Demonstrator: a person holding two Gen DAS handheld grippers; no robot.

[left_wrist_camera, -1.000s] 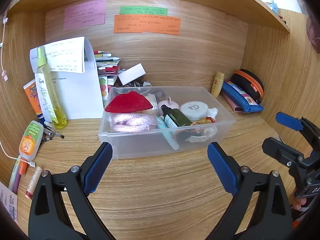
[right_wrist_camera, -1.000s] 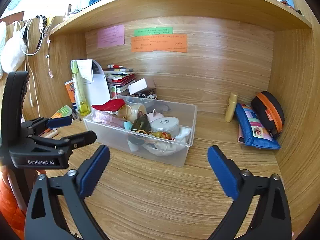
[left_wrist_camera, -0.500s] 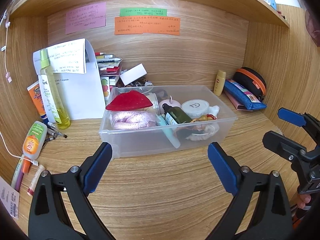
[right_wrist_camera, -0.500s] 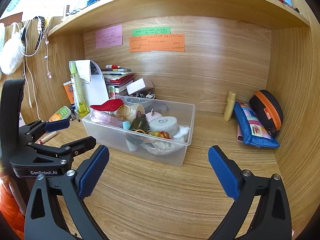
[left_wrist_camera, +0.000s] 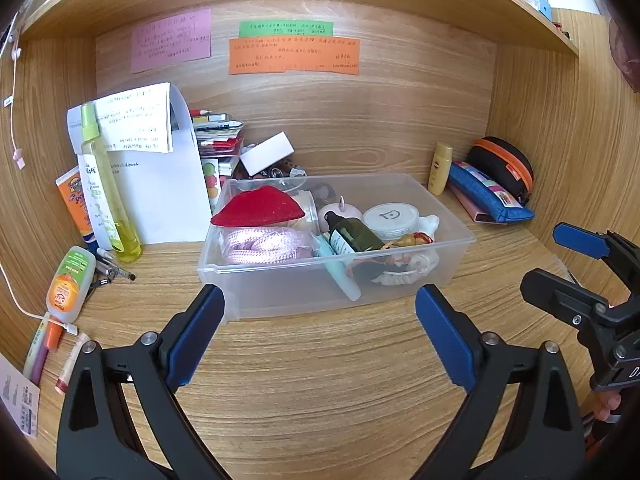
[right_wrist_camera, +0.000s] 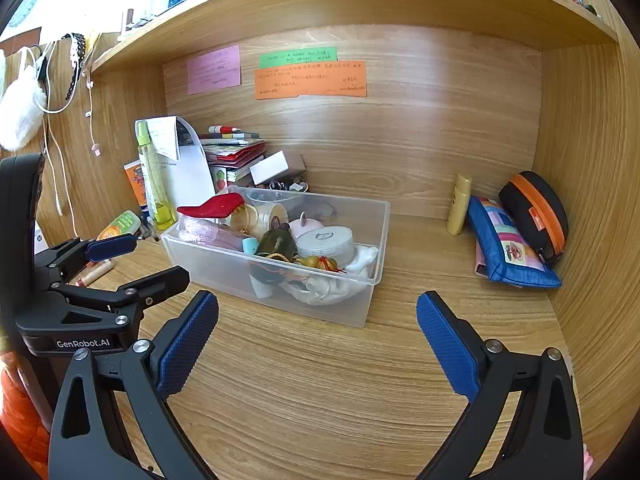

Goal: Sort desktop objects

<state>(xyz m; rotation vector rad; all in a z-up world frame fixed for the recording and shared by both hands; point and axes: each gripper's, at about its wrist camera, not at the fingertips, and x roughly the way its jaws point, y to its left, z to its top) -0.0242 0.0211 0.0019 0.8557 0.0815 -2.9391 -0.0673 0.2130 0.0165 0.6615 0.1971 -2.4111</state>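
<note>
A clear plastic bin (left_wrist_camera: 460,236) (right_wrist_camera: 276,292) sits mid-desk, filled with a red lip-shaped pouch (left_wrist_camera: 258,208), pink cord (left_wrist_camera: 260,246), a dark green bottle (left_wrist_camera: 354,236), a round white jar (left_wrist_camera: 391,216) and other small items. My left gripper (left_wrist_camera: 318,334) is open and empty in front of the bin; it also shows in the right wrist view (right_wrist_camera: 138,258). My right gripper (right_wrist_camera: 318,344) is open and empty, off the bin's near right corner; it also shows in the left wrist view (left_wrist_camera: 560,260).
At the left stand a tall yellow spray bottle (left_wrist_camera: 106,188), an orange tube (left_wrist_camera: 74,204), a small bottle (left_wrist_camera: 70,282), pens (left_wrist_camera: 44,350) and papers (left_wrist_camera: 160,184). At the right lie a yellow bottle (right_wrist_camera: 459,210), a blue pencil case (right_wrist_camera: 508,248) and a black-orange pouch (right_wrist_camera: 536,212). Wooden walls and a shelf enclose the desk.
Both grippers have drawn back slightly from the bin and stayed open. The objects on the desk have not moved.
</note>
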